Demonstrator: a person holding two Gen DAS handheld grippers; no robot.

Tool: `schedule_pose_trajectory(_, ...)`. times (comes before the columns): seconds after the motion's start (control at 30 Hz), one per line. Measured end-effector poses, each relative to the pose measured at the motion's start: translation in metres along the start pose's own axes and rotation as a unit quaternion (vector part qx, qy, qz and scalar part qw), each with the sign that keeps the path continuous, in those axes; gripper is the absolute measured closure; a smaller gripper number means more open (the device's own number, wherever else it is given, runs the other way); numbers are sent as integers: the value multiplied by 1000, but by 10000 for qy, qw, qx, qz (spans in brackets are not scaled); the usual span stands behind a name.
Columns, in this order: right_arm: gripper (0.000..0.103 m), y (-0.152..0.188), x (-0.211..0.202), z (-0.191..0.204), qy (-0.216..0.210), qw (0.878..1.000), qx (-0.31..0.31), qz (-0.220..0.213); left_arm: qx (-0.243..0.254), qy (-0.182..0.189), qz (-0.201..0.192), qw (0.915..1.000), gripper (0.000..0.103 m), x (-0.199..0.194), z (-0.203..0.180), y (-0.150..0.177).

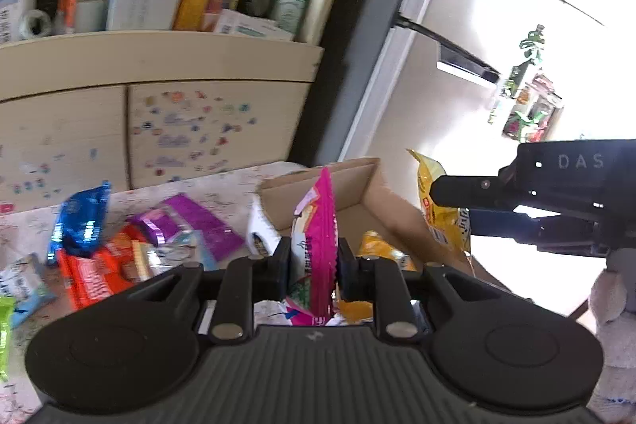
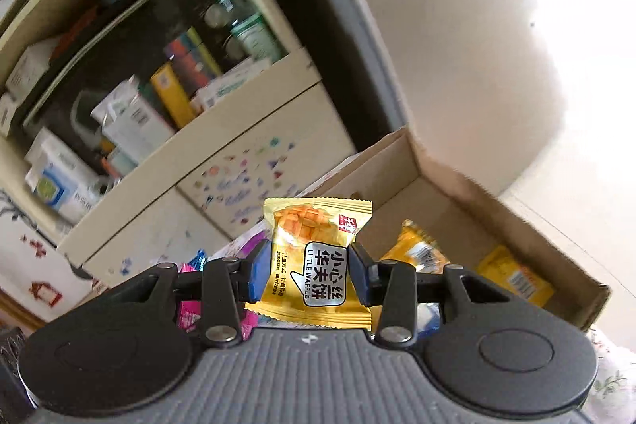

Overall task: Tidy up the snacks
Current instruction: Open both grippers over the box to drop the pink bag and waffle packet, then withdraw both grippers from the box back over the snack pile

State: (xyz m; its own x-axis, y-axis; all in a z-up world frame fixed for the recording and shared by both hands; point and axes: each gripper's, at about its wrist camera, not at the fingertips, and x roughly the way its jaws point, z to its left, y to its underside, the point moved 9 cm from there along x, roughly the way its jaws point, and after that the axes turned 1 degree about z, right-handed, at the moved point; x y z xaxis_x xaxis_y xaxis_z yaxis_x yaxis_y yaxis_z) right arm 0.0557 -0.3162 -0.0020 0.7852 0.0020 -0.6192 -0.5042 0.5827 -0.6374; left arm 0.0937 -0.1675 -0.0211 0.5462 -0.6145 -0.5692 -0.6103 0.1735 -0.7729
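My left gripper point(image 1: 312, 261) is shut on a pink snack packet point(image 1: 316, 237), held upright in front of an open cardboard box point(image 1: 357, 181). A yellow waffle packet point(image 2: 318, 261) stands upright in my right gripper point(image 2: 310, 275), which is shut on it beside the same cardboard box point(image 2: 477, 193). From the left wrist view, the right gripper point(image 1: 441, 191) comes in from the right with its yellow packet point(image 1: 441, 213) above the box's right side. Yellow packets point(image 2: 512, 275) lie inside the box. Loose snacks lie left of the box: a blue packet point(image 1: 81, 221), an orange packet point(image 1: 95, 275) and a purple packet point(image 1: 190, 221).
A cream cabinet point(image 1: 159, 58) stands behind the table, its open shelf crowded with boxes, bottles and jars. Stickers cover its doors point(image 1: 190, 130). A patterned cloth point(image 1: 222, 181) covers the table. A dark door frame point(image 1: 357, 26) and a bright wall lie to the right.
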Motion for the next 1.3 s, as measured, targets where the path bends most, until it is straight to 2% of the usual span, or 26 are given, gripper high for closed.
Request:
schedule_pose_trajectory(0.3, 55, -7, -11, -31, 368, 9983, 434, -141, 42, 480, 109, 9988, 82, 27, -37, 6)
schedule_pose_trajectory(0.5, 54, -6, -9, -50, 688, 9946, 774, -104, 197, 865, 382, 9953, 82, 43, -67, 30)
schedule_pose_trajectory(0.53, 53, -6, -9, -51, 712, 9942, 803, -113, 229, 904, 436, 9947, 78, 45, -71, 34)
schedule_pose_trajectory(0.6, 49, -7, -11, -53, 728, 9933, 877, -182, 237, 944, 503, 9940, 61, 47, -76, 40)
schedule_pose_trajectory(0.63, 41, -7, -12, -54, 736, 9929, 915, -191, 218, 947, 497, 9940, 46, 45, -77, 41)
schedule_pose_trajectory(0.67, 37, -7, -13, -56, 730, 9925, 954, -203, 204, 953, 464, 9942, 34, 43, -78, 40)
schedule_pose_trajectory(0.7, 33, -7, -14, -56, 717, 9923, 986, -213, 202, 973, 387, 9943, 31, 39, -78, 37)
schedule_pose_trajectory(0.77, 30, -8, -14, -55, 682, 9925, 994, -205, 238, 1003, 248, 9944, 18, 31, -79, 32)
schedule_pose_trajectory(0.87, 24, -8, -13, -50, 523, 9937, 974, -209, 201, 962, 157, 9950, 11, 22, -74, 26)
schedule_pose_trajectory(0.97, 19, -9, -12, -41, 375, 9954, 865, -191, -22, 897, 405, 9951, 5, 23, -65, 28)
schedule_pose_trajectory(1.1, 17, -9, -7, -26, 137, 9978, 624, -162, -198, 909, 612, 9938, 5, 19, -54, 37)
schedule_pose_trajectory(1.23, 17, -7, -5, -6, -234, 9991, 321, -146, -531, 917, 1041, 9889, 5, 14, -46, 45)
schedule_pose_trajectory(1.3, 17, -6, -5, 5, -383, 9991, 126, -152, -688, 850, 1023, 9887, 5, 7, -38, 44)
